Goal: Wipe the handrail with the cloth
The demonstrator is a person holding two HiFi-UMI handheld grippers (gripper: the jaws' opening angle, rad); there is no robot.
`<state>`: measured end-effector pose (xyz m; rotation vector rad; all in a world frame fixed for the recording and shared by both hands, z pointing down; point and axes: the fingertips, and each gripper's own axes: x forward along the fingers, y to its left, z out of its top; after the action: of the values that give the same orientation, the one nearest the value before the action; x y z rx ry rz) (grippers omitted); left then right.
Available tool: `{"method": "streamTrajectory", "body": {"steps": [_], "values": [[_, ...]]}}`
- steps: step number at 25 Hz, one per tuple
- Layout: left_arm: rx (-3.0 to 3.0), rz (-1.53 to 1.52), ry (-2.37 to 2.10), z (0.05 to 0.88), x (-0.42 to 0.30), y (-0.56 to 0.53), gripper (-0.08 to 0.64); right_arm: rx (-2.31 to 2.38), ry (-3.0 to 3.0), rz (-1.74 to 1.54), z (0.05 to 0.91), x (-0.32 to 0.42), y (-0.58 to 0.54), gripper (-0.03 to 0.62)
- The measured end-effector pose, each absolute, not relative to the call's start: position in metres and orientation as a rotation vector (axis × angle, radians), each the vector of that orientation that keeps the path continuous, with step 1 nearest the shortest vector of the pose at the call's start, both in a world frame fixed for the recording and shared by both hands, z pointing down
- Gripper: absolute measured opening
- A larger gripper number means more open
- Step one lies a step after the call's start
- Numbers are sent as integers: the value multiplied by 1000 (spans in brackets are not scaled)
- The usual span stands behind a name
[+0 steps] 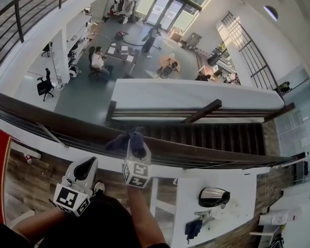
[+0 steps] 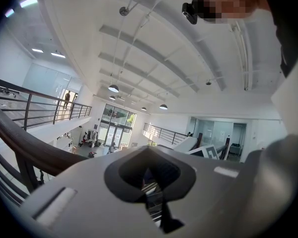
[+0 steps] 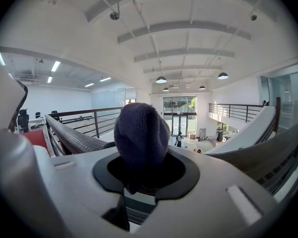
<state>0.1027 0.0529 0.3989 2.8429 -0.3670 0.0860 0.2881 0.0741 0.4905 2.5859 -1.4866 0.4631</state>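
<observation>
The person's right forearm is stretching straight forward from the body, holding the right hand-held gripper (image 1: 136, 149) out at the rail, with its jaws clamping a bunched cloth (image 1: 125, 140). The left hand-held gripper (image 1: 87, 164) is sitting to its left and nearer the body, jaws pressed together with nothing between them. The cloth is poking forward out of the right jaws, its long axis pointing away from the person, and it is lying on the dark handrail (image 1: 57, 122), which is running crosswise just ahead of both grippers. The cloth is showing dark bluish-purple, knitted and rounded at its free end. Far beyond and below, a person (image 1: 98, 61) is sitting at a desk (image 1: 121, 50).
</observation>
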Motion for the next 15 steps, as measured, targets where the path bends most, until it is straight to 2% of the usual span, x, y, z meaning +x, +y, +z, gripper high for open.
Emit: {"method": "streamTrajectory", "body": {"steps": [15], "values": [[2837, 96, -381, 399, 103, 60, 0, 2660, -1494, 468, 481, 299, 84, 109]]}}
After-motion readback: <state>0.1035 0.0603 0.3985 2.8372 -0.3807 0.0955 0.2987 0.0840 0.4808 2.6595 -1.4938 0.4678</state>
